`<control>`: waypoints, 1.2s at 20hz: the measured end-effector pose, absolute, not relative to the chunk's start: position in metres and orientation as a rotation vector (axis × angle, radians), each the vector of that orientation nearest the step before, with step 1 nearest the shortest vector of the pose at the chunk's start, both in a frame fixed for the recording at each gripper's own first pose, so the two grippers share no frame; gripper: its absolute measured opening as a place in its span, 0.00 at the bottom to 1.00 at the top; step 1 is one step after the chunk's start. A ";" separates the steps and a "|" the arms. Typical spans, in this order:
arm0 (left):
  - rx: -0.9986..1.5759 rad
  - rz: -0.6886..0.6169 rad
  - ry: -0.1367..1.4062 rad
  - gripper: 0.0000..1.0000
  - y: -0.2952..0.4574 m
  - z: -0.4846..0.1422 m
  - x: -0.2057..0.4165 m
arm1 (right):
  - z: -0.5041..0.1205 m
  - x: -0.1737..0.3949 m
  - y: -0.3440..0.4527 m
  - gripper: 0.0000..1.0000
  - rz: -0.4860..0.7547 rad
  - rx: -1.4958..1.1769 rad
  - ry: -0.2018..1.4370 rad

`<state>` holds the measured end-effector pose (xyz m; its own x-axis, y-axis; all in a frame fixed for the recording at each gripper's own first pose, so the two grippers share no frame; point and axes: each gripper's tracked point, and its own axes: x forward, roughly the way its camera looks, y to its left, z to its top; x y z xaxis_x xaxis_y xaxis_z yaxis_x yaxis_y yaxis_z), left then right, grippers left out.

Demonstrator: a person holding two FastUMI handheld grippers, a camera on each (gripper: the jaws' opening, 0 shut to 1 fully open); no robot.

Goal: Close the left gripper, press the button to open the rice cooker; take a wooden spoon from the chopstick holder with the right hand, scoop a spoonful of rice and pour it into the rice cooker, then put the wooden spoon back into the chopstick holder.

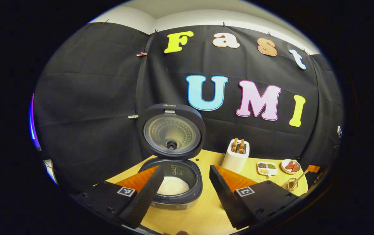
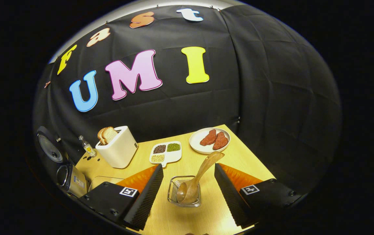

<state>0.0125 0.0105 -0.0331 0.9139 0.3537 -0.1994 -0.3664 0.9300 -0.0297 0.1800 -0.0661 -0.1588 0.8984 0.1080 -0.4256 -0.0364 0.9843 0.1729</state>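
Currently, in the left gripper view, the rice cooker (image 1: 173, 169) sits at lower centre of the frame with its lid (image 1: 172, 131) swung fully up, inner plate facing the camera. White rice (image 1: 173, 186) lies in the inner pot. The left gripper (image 1: 183, 191) is spread wide and holds nothing; its left finger overlaps the cooker's near left rim in the picture, its right finger stands to the right of the cooker over the wooden table (image 1: 206, 209). Contact with the cooker: cannot tell.

Right of the cooker, a white toaster (image 1: 235, 156) with bread slices standing in its slots. Further right, a divided dish of grains and beans (image 1: 267, 168), then a plate with red meat pieces (image 1: 290, 166). At the far right edge, the chopstick holder (image 1: 290, 184) with the wooden spoon (image 1: 299, 178) leaning out of it.

In the right gripper view, the right gripper (image 2: 189, 192) is also wide apart and empty. The clear chopstick holder (image 2: 184, 195) stands at lower centre, between the two fingers, touching neither. The wooden spoon (image 2: 197, 179) rests inside, bowl down, handle tilted to upper right. Behind: toaster (image 2: 117, 148) at left centre, divided dish (image 2: 166, 152), meat plate (image 2: 209, 139). A small bottle (image 2: 88, 147) stands left of the toaster; the rice cooker (image 2: 64, 169) shows at the lower left edge.
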 end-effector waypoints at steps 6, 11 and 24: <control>-0.043 0.376 0.269 0.95 -0.012 -0.053 0.014 | -0.191 0.203 -0.080 0.99 0.064 0.204 0.487; -0.022 0.372 0.314 0.95 -0.034 -0.066 0.019 | -0.227 0.232 -0.079 0.99 0.074 0.224 0.528; -0.045 0.356 0.385 0.96 -0.063 -0.100 0.008 | -0.255 0.256 -0.066 0.22 0.076 0.283 0.585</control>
